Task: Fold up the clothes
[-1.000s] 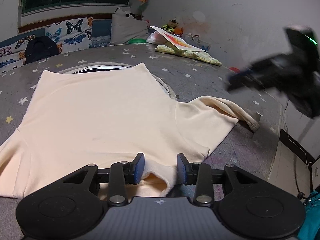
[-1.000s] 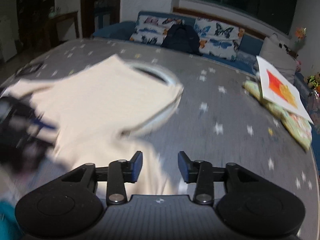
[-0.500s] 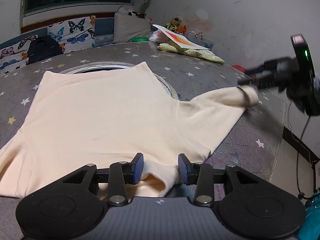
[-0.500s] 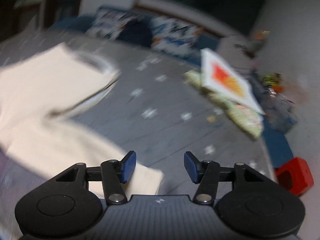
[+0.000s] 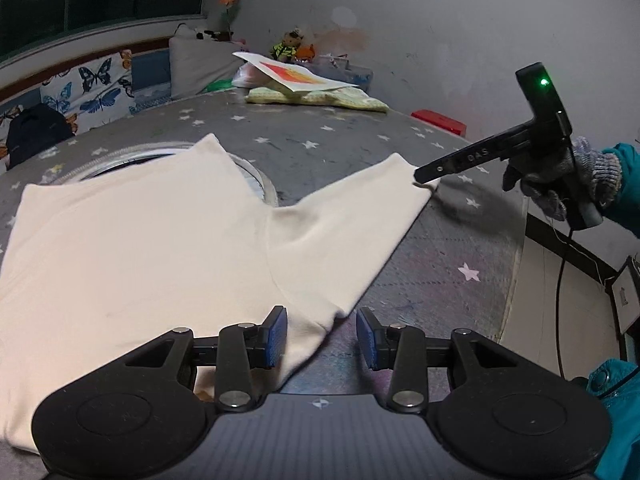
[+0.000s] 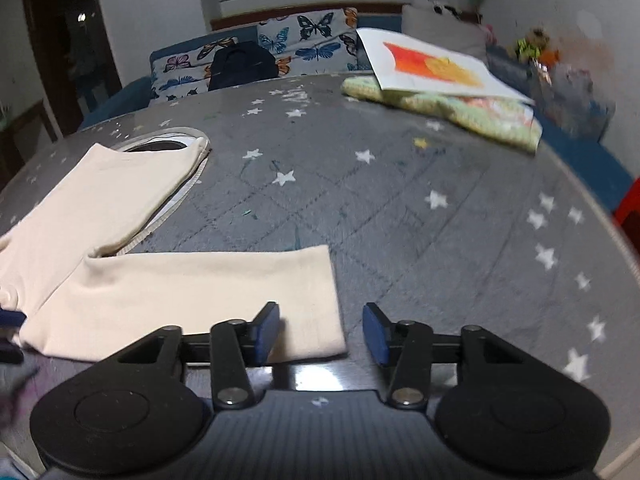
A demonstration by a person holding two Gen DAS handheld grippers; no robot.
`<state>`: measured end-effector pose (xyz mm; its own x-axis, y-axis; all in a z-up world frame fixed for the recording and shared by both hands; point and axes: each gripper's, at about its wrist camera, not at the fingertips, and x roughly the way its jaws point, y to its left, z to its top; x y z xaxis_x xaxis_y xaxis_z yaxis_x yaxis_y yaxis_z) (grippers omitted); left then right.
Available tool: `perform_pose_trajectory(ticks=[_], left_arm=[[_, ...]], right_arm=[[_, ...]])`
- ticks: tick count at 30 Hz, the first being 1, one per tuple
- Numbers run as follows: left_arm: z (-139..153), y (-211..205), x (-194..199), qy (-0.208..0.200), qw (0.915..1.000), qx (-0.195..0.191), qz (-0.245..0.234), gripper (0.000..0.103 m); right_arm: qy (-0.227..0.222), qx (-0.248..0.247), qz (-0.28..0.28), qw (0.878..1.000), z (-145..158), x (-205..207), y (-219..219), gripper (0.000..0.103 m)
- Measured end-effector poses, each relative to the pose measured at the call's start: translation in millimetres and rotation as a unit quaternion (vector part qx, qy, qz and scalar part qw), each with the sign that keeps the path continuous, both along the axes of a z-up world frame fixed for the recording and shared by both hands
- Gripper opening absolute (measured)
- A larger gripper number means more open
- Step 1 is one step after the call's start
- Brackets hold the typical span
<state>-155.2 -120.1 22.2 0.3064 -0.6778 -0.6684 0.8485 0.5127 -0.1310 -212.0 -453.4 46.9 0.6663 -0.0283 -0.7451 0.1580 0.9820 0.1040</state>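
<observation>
A cream long-sleeved top lies flat on the grey star-patterned table. Its right sleeve is stretched out toward the table's right edge; it also shows in the right wrist view. My left gripper is open at the top's near edge by the shoulder, with cloth between its jaws. My right gripper is open at the sleeve's cuff end, with its left pad over the cloth. In the left wrist view the right gripper touches the cuff.
A round ring lies under the top. A yellow-green cloth with a white and orange sheet lies at the table's far side. A butterfly-print sofa with a dark bag stands behind. A red box sits beyond the right edge.
My right gripper swung to the sleeve's end, and the sleeve went from bunched to pulled out straight toward the right edge. My left gripper shifted slightly along the near edge.
</observation>
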Motion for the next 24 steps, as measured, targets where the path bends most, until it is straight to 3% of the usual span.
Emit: perform_pose_trajectory(ticks=[2, 4, 6, 10, 15, 20, 24], left_arm=[[-4.5, -1.6, -0.2, 0.006, 1.0000, 0.001, 0.001, 0.039], [-5.3, -2.9, -1.7, 0.006, 1.0000, -0.002, 0.000, 0.039], [-5.3, -4.9, -1.8, 0.010, 0.9999, -0.003, 0.000, 0.027], [-7.0, -9.7, -0.4, 0.038, 0.9991, -0.019, -0.004, 0.014], [-10.6, -27.5, -7.0, 0.049, 0.9978, -0.041, -0.017, 0.014], [-7.9, -28.9, -10.4, 0.054, 0.9969, -0.054, -0.018, 0.024], [7.7, -0.2, -11.5, 0.032, 0.9970, -0.070, 0.002, 0.031]], right_arm=[[-0.006, -0.004, 0.003, 1.000, -2.5, 0.2, 3.8, 0.031], [-0.012, 0.000, 0.002, 1.000, -2.3, -0.9, 4.9, 0.008], [-0.018, -0.005, 0.000, 1.000, -0.1, -3.4, 7.1, 0.007], [-0.039, -0.040, -0.006, 0.998, 12.0, -12.5, 10.7, 0.006], [-0.051, -0.071, -0.035, 0.996, 29.1, -22.2, -2.5, 0.006], [-0.026, -0.076, -0.053, 0.995, 12.7, -14.1, -15.5, 0.006], [-0.012, -0.077, -0.062, 0.995, -1.5, -6.5, -21.3, 0.006]])
